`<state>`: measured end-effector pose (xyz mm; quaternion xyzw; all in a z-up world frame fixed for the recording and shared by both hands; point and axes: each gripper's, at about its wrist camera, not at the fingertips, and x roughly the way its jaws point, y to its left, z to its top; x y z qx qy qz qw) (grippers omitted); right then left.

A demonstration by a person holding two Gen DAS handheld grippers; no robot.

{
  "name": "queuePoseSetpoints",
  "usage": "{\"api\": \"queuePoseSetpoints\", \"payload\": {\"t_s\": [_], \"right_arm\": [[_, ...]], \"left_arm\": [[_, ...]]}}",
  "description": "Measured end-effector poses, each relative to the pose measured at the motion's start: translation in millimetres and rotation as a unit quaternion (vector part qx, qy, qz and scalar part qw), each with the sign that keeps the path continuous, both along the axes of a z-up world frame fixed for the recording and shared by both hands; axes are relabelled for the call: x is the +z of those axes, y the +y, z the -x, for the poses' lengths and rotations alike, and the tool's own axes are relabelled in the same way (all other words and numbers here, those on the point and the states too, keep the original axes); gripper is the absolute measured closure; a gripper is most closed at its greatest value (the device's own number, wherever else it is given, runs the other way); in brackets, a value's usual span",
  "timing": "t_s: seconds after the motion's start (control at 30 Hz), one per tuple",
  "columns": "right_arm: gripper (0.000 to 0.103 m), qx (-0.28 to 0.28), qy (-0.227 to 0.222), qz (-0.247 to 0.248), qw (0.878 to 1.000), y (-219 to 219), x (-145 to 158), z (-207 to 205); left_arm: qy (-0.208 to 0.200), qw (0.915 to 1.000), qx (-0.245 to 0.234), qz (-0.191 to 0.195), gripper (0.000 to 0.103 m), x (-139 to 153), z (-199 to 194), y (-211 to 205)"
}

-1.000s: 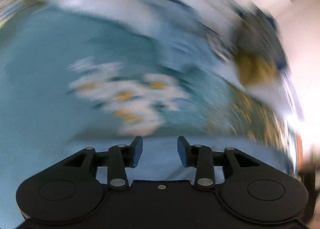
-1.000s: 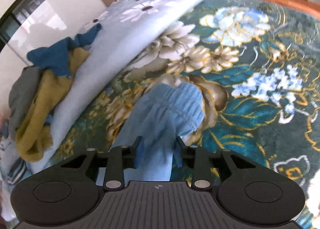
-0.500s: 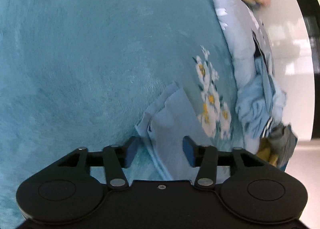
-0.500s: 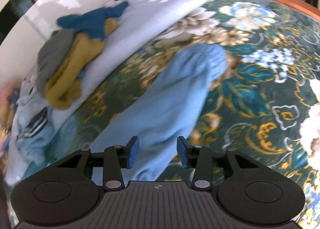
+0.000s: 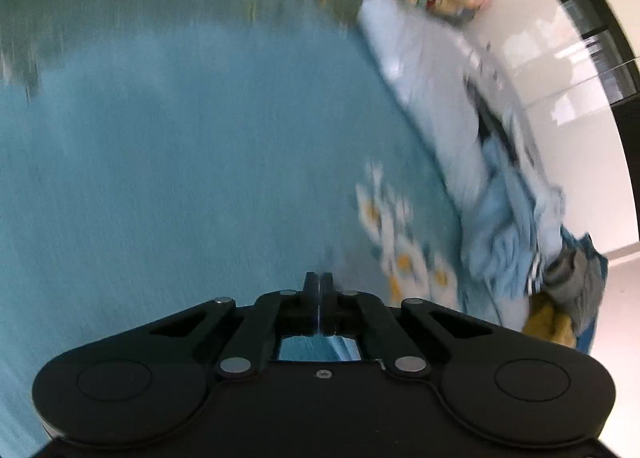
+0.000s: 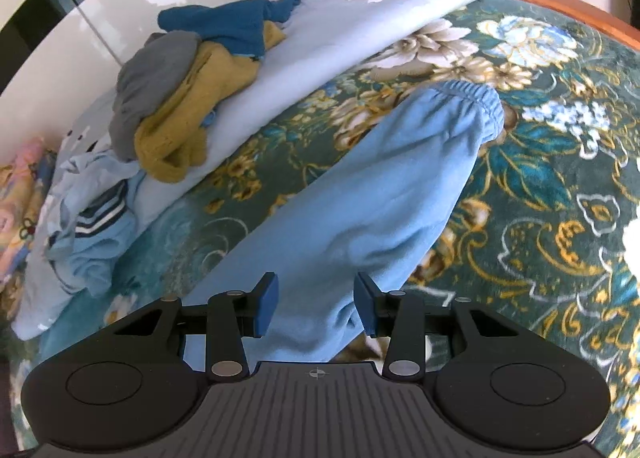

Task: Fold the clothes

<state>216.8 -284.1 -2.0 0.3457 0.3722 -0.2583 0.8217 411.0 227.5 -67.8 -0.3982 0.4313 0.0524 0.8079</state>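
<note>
Light blue trousers (image 6: 360,202) lie stretched across the flowered bed cover, the elastic waistband (image 6: 468,98) at the far end. My right gripper (image 6: 316,300) is open, its blue pads on either side of the trouser fabric just above it. My left gripper (image 5: 319,286) is shut, jaws pressed together, over the teal blanket (image 5: 180,178). A strip of light blue fabric (image 5: 340,348) shows under the closed jaws. The left view is motion-blurred.
A folded pale blue daisy quilt (image 6: 320,46) lies along the far side with a pile of grey, mustard and dark blue clothes (image 6: 188,74) on it. More light blue clothes (image 6: 88,234) lie at its left end. The wooden bed edge (image 6: 568,6) runs at the far right.
My left gripper has closed on the light blue fabric edge it was straddling and is swinging. My right gripper has opened wider and pulled back along the trousers.
</note>
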Motion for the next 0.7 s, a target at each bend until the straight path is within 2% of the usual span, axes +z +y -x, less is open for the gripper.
{"api": "queuePoseSetpoints", "payload": {"t_s": [0.07, 0.13, 0.23, 0.27, 0.3, 0.33, 0.4, 0.53, 0.7], "right_arm": [[0.065, -0.013, -0.003, -0.013, 1.000, 1, -3, 6], [0.064, -0.024, -0.004, -0.020, 1.000, 2, -6, 10], [0.064, -0.038, -0.003, -0.033, 0.999, 4, -14, 12], [0.064, -0.039, -0.004, -0.038, 0.998, 4, -16, 12], [0.064, -0.038, -0.004, -0.041, 0.998, 4, -18, 11], [0.064, -0.036, -0.003, -0.041, 0.998, 5, -19, 10], [0.064, -0.030, -0.003, -0.042, 0.999, 5, -19, 8], [0.062, -0.021, -0.007, -0.037, 0.999, -1, -17, 10], [0.059, -0.051, -0.018, -0.032, 0.998, -29, -23, 26]], "left_arm": [[-0.005, 0.9999, 0.013, -0.009, 0.103, 3, -5, 21], [0.009, 0.9997, 0.020, 0.009, 0.103, -1, -6, 34], [0.020, 0.9992, -0.005, 0.033, 0.103, -5, 2, 29], [0.023, 0.9988, -0.014, 0.041, 0.100, -7, 5, 27], [0.026, 0.9979, -0.012, 0.059, 0.095, -10, 10, 22], [0.030, 0.9963, -0.005, 0.080, 0.086, -15, 16, 17], [0.046, 0.9940, -0.001, 0.099, 0.079, -25, 24, 2], [0.079, 0.9909, -0.022, 0.106, 0.076, -44, 28, -28], [0.080, 0.9904, -0.036, 0.107, 0.067, -56, 22, -54]]}}
